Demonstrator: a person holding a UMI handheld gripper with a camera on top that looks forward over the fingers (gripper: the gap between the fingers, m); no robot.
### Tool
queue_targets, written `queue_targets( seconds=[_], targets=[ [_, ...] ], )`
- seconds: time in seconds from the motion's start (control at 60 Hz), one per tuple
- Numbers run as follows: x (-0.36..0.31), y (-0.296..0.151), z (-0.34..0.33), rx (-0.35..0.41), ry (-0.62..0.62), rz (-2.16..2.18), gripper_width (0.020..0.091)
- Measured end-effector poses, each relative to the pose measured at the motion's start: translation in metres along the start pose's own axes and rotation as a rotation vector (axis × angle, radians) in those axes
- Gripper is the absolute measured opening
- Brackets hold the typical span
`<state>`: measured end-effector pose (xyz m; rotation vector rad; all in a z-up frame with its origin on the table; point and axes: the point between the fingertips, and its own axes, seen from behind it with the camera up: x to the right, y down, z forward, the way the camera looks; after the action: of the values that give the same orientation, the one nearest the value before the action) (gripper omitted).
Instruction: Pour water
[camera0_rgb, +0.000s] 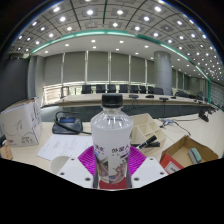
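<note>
Bottle (111, 140) clamped between jaws — upright.

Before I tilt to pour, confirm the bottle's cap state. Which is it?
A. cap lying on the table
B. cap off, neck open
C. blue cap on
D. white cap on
D: the bottle stands upright between the gripper fingers, with a white cap sitting on its neck.
</note>
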<state>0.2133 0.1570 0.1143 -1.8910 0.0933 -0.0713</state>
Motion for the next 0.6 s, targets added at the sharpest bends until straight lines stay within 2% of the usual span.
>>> queue_targets(
  seconds=[0.217, 0.233, 0.283, 0.383, 0.45, 0.483, 0.533, 0.6],
  targets=[
    [0.014, 0.065, 0.016, -0.075, -0.01, 0.017, 0.0396],
    [0.014, 0.062, 0.012, -0.048, -0.015, 0.019, 0.04],
    [0.012, 0.062, 0.01, -0.035, -0.015, 0.014, 0.0427],
    [0.01, 0.063, 0.007, -0.025, -0.019, -0.021, 0.0522],
    [0.01, 0.065, 0.005, -0.056, -0.022, -0.015, 0.0588],
    [0.007, 0.066, 0.002, -0.075, -0.032, -0.007, 0.0678],
    [0.005, 0.064, -0.005, -0.092, -0.041, 0.005, 0.086],
    [0.003, 0.058, -0.023, -0.11, -0.032, 0.013, 0.0849]
  ],
)
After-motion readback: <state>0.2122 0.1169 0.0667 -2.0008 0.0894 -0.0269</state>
